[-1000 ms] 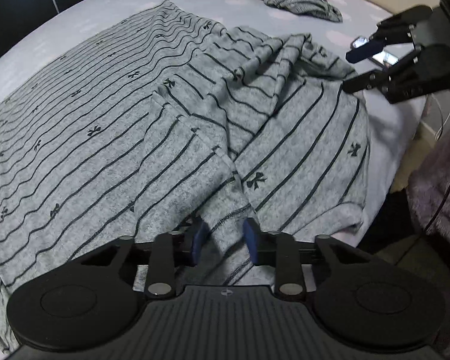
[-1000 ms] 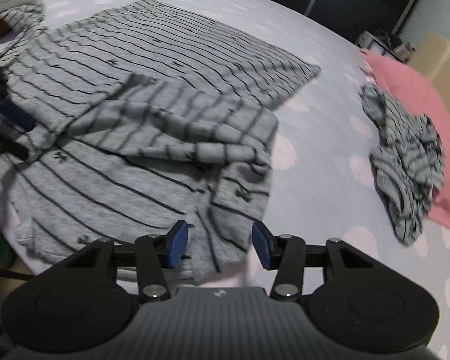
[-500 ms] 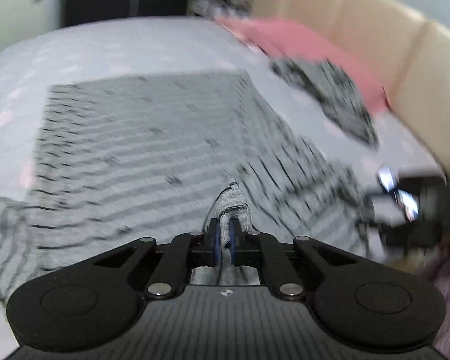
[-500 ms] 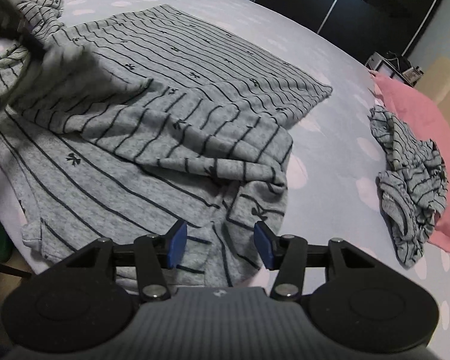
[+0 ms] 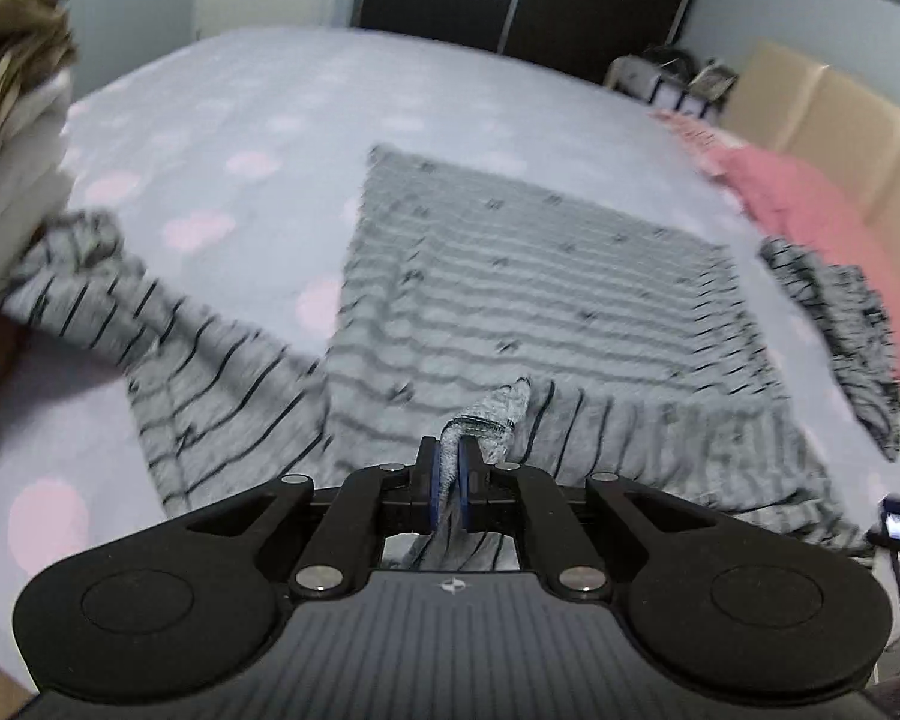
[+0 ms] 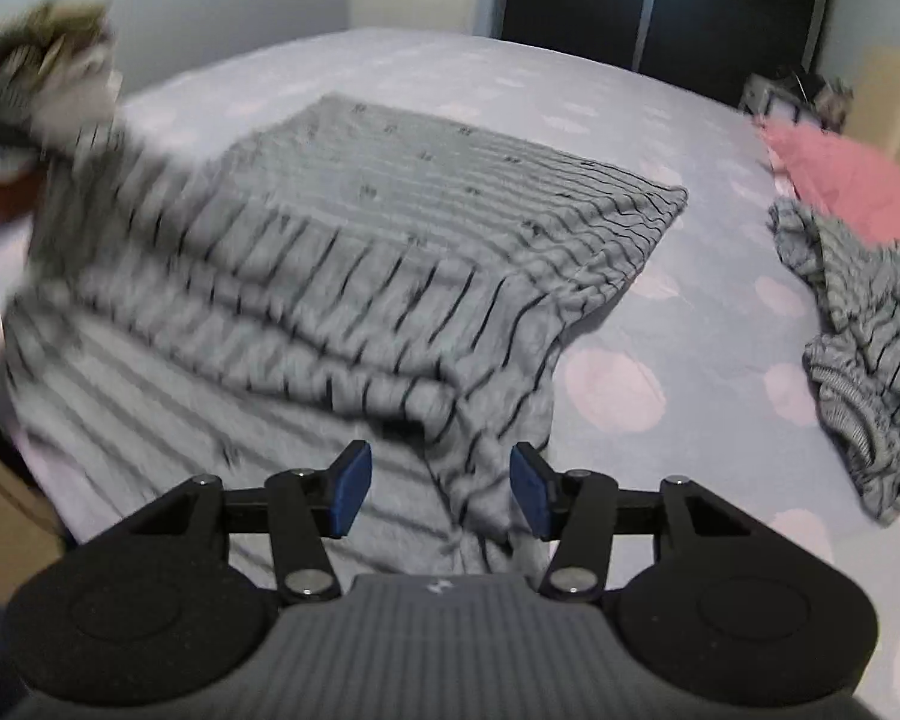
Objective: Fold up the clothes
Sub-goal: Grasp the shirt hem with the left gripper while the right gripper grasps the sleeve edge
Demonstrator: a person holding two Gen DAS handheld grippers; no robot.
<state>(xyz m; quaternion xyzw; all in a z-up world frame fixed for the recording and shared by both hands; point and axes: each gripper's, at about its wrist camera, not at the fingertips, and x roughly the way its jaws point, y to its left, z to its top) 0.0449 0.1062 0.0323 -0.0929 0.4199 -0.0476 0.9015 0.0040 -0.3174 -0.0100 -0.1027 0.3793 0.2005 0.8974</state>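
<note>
The left claw (image 5: 448,483) is pinched tight on a fold of the grey striped shirt (image 5: 528,288), with a bit of hem poking out past the blue pads toward 1 o'clock. The shirt itself is spread over the bed (image 5: 258,120), one sleeve trailing off to 9 o'clock in the left view. The right claw (image 6: 441,489) is wide open with nothing gripped, sitting just above the shirt's bunched near edge (image 6: 486,480). There's a second crumpled striped garment (image 6: 858,360) at 3 o'clock, well apart from the shirt, next to a pink pillow (image 6: 852,180). Both views are pretty blurry.
</note>
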